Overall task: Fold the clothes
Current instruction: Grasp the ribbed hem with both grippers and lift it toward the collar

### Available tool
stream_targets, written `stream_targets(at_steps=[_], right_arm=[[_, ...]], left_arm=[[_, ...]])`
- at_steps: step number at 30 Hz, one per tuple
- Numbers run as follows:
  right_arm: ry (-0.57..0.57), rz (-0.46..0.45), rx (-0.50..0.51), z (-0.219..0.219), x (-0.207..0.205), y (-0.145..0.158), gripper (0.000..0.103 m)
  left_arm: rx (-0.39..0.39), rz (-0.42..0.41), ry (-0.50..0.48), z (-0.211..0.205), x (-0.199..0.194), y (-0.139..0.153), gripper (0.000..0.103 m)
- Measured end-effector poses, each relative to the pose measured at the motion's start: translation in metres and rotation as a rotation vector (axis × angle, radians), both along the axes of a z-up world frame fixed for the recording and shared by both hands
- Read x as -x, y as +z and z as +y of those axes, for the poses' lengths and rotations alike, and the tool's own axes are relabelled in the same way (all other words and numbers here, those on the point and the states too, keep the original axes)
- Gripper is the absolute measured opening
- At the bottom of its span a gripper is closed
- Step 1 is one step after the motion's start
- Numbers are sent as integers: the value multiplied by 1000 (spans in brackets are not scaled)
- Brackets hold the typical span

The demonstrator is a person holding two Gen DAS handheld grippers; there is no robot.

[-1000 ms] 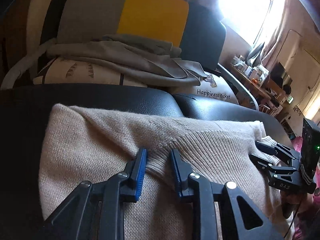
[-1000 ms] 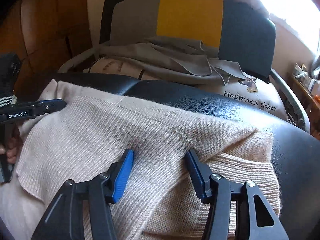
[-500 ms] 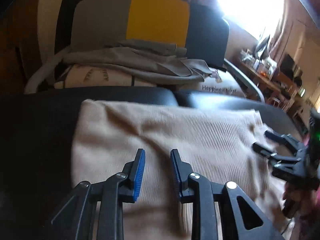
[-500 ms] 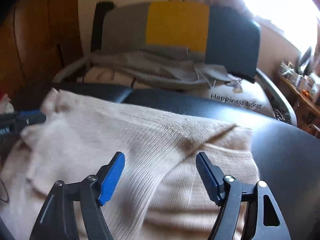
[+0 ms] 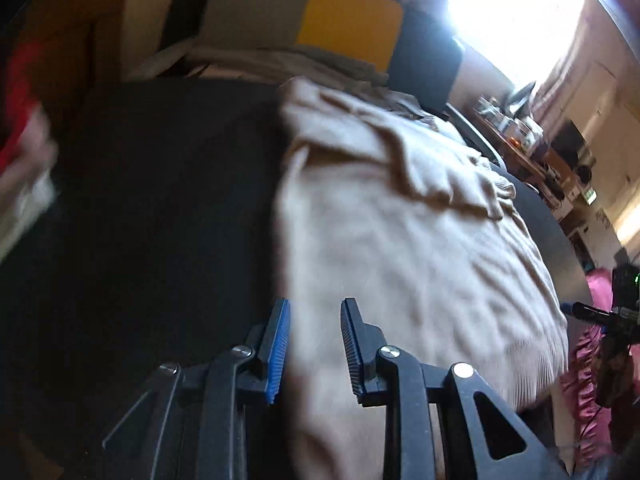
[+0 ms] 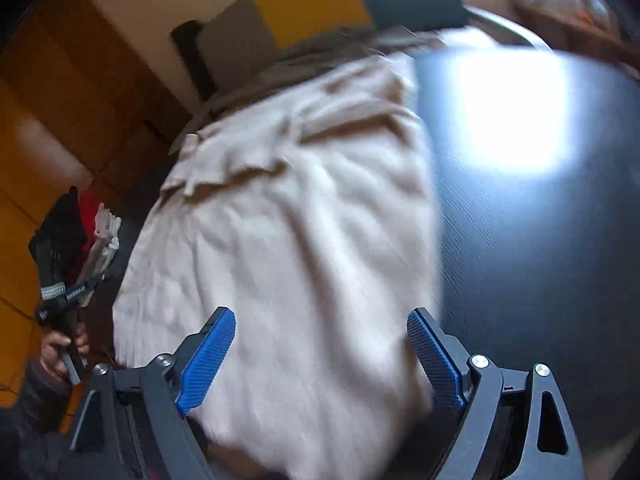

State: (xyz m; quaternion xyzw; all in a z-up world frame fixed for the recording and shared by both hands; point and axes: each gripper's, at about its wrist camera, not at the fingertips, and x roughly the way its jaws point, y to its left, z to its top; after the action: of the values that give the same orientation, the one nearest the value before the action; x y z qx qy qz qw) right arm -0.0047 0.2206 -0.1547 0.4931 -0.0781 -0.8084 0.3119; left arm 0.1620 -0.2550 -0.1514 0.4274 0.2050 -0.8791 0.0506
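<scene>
A black leather-look seat [image 5: 160, 208] carries a beige knitted sweater [image 5: 400, 248], which lies spread across it with a rumpled heap of folds at its far end and a ribbed hem at the near right corner. The seat surface is smooth and dark, with a bright patch of window glare on it in the right wrist view [image 6: 520, 200].

Beyond the seat stands a chair back in grey, yellow and dark blue panels [image 5: 320, 12], with a grey garment [image 5: 288, 60] draped below it.

The sweater [image 6: 300, 240] is soft and finely ribbed, motion-blurred in both views. Its left edge runs straight down toward the left tongs [image 5: 314, 344], whose fingers stand a narrow gap apart, the blue pad of the left finger [image 5: 278, 348] just at the fabric's edge and the right finger over the knit. Whether they touch the cloth cannot be told. The right tongs [image 6: 322, 356] are spread wide, the near end of the sweater lying between the blue textured pads [image 6: 206, 360], with nothing pinched.

In the right wrist view the left tongs [image 6: 86, 286] show at the sweater's left side, gripped by a hand [image 6: 60, 350]. In the left wrist view the right tongs [image 5: 592, 314] appear at the sweater's right edge, beside pink fabric [image 5: 588, 392].
</scene>
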Motion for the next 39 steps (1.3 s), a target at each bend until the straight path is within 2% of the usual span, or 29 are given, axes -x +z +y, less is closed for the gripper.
stream_targets(at_steps=[3, 5, 7, 8, 9, 13, 15, 18, 20, 22, 24, 28, 30, 32, 34, 36, 39], right_arm=[[-58, -52, 55, 34, -18, -10, 73], [-86, -65, 102, 47, -27, -14, 70], [-72, -102, 172, 48, -27, -20, 60], [-63, -121, 208, 49, -27, -23, 45], [-45, -143, 229, 46, -27, -26, 38], [-20, -163, 325, 35, -31, -38, 37], [-15, -170, 368, 31, -31, -43, 36], [-20, -192, 378, 33, -30, -41, 35], [-6, -200, 343, 39, -32, -38, 35], [44, -309, 383, 42, -36, -44, 38], [64, -314, 371, 43, -43, -47, 40], [63, -340, 478, 36, -39, -59, 39], [57, -319, 488, 29, -37, -62, 20], [42, -317, 477, 27, -36, -67, 9], [46, -292, 469, 28, -40, -66, 9], [47, -270, 456, 25, -43, -65, 11], [48, -267, 442, 23, -45, -63, 11]], left_arm=[[-55, 3, -1, 0, -35, -11, 27], [-79, 9, -21, 4, -45, -15, 29], [-107, 21, -35, 7, -50, -17, 31], [-136, 28, -46, 7, -51, -17, 32], [-162, 35, -52, 7, -51, -18, 35], [-237, 56, -51, 9, -51, -21, 39], [-244, 54, -56, 11, -52, -20, 40], [-210, 32, -83, 16, -54, -16, 40], [-191, 21, -99, 19, -54, -15, 40], [-194, 26, -114, 24, -53, -16, 40], [-202, 34, -128, 30, -49, -19, 40], [-222, 3, -140, 37, -42, -18, 38], [-193, -33, -144, 39, -40, -18, 17], [-190, -48, -122, 35, -42, -19, 13], [-199, -47, -104, 32, -45, -21, 15], [-169, -20, -118, 41, -42, -19, 33], [-49, 1, -148, 61, -37, -16, 38]])
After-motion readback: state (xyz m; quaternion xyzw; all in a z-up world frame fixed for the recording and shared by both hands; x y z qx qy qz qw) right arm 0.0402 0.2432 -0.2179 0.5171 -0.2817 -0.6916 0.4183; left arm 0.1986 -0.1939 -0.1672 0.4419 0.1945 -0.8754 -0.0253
